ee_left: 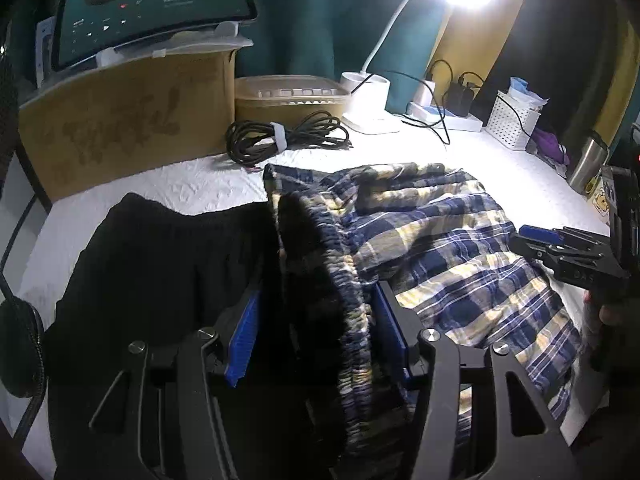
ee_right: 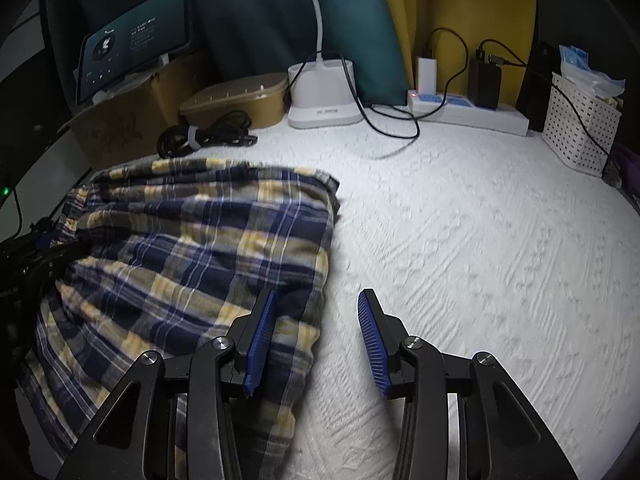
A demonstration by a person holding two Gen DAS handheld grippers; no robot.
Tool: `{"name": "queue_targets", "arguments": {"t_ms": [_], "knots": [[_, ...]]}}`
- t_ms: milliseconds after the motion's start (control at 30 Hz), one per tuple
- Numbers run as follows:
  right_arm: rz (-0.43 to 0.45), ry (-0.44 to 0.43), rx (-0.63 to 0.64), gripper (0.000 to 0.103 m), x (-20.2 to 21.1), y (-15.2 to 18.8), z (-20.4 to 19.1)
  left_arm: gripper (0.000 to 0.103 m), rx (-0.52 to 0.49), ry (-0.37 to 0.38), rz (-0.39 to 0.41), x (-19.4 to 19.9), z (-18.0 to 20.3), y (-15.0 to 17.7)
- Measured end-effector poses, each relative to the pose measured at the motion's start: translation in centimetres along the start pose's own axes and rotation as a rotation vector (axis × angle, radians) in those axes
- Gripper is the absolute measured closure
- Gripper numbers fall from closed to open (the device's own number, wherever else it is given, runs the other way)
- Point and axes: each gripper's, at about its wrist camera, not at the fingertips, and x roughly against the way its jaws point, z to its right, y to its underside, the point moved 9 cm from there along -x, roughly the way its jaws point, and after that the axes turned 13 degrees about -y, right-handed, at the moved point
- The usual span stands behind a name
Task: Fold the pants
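Blue, yellow and white plaid pants (ee_left: pixel 452 248) lie bunched on the white textured table cover (ee_right: pixel 480 240). Their gathered elastic waistband (ee_left: pixel 344 280) runs between the fingers of my left gripper (ee_left: pixel 316 312), whose jaws stand wide apart around it without pressing it. My right gripper (ee_right: pixel 318 320) is open over the right edge of the plaid pants (ee_right: pixel 192 248), its left finger above the cloth and its right finger above the bare cover. It also shows at the right of the left wrist view (ee_left: pixel 568 248). A black garment (ee_left: pixel 160 264) lies left of the plaid pants.
Along the back stand a cardboard box (ee_left: pixel 128 124) with a tablet (ee_left: pixel 152 4) on it, a lidded tan container (ee_left: pixel 288 98), a coiled black cable (ee_left: pixel 280 136), a lamp base (ee_right: pixel 320 92), a power strip (ee_right: pixel 468 112), a white perforated basket (ee_right: pixel 580 128) and a steel flask (ee_left: pixel 588 160).
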Motion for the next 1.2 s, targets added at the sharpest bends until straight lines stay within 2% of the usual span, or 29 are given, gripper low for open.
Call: {"name": "queue_targets", "arguments": {"t_ms": [200,433,733,1200], "knots": [[-0.002,0.013,-0.007,0.058,0.2,0.6,0.4,0.046,-0.017,-0.025,0.017,0.2,-0.1,0.0],[0.008,0.018,-0.007,0.058,1.2,0.9,0.3,0.046,-0.009,0.019,0.059,2.5,0.5,-0.4],[0.026,-0.001,0.007,0.058,2.7,2.0,-1.0,0.046,-0.042,0.042,0.029,3.2,2.4,1.6],[-0.010,-0.025,0.021,0.058,3.8,6.1,-2.3,0.046,-0.039,-0.001,-0.024,2.5,2.5,5.2]]}}
